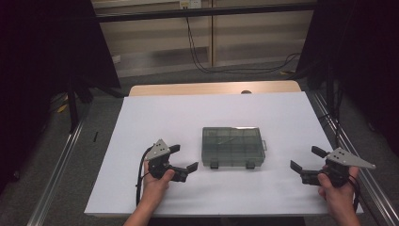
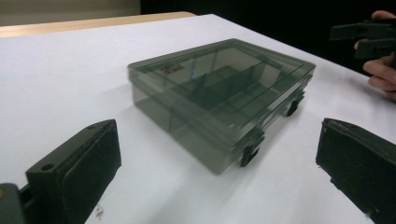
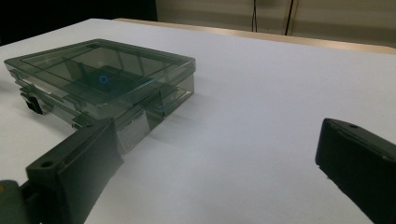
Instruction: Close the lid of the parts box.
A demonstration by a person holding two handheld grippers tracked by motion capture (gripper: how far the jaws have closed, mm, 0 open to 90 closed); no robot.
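A smoky see-through compartment box lies flat on the white sheet in the middle of the table, lid down, with two black latches on its near side. My left gripper stands open just left of the box, apart from it, its jaws aimed at the box's near left corner. Nothing is between its jaws. My right gripper is open too, well to the right of the box, pointing left toward it. From the left gripper view the box is close ahead and the right gripper shows farther off.
The white sheet covers most of a wooden table. Metal rails run along both sides of the table. Black cables hang at the back. Bare sheet lies behind the box and in front of it.
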